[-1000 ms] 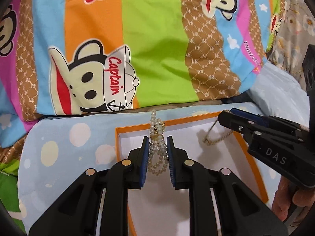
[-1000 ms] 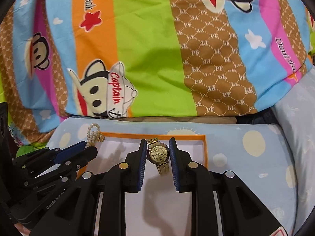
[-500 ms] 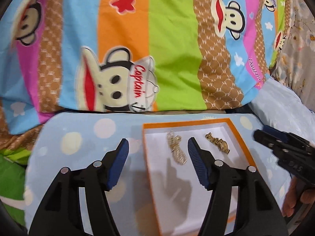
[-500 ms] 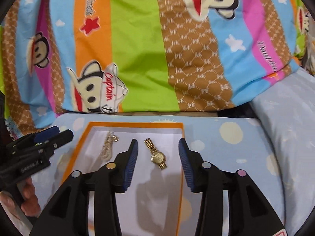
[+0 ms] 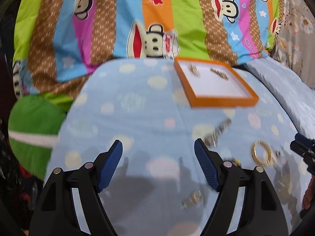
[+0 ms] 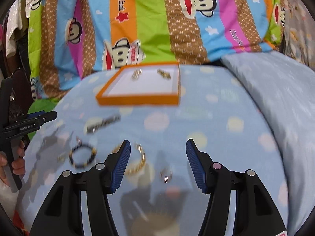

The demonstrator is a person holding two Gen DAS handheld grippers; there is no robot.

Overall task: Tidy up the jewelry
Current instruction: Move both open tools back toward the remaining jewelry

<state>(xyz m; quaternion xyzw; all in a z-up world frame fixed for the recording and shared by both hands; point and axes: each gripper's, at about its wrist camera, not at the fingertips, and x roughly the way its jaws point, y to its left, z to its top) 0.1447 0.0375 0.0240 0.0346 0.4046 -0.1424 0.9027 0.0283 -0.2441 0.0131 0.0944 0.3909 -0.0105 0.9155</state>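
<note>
An orange-rimmed white tray (image 5: 224, 100) (image 6: 137, 100) lies far ahead on the blue dotted bedsheet. In it lie a pearl bracelet (image 5: 194, 70) (image 6: 136, 74) and a gold watch (image 5: 219, 73) (image 6: 163, 74). My left gripper (image 5: 158, 165) is open and empty, pulled back over bare sheet. My right gripper (image 6: 158, 162) is open and empty above loose jewelry: a gold bangle (image 6: 138, 164) (image 5: 261, 155), a dark beaded bracelet (image 6: 82, 157), a small ring (image 6: 166, 174) and a metal watch band (image 6: 103, 123) (image 5: 217, 131). The views are blurred.
A striped cartoon quilt (image 5: 157, 19) rises behind the tray. A pale blue pillow (image 6: 275, 90) lies to the right. A green cushion (image 5: 33, 127) sits at the left. Small jewelry pieces (image 5: 194, 197) lie near my left gripper. The left gripper shows at the right wrist view's left edge (image 6: 29, 123).
Both grippers opened, left the pearl bracelet and the gold watch in the tray, and drew back toward me. The loose jewelry on the sheet has come into view.
</note>
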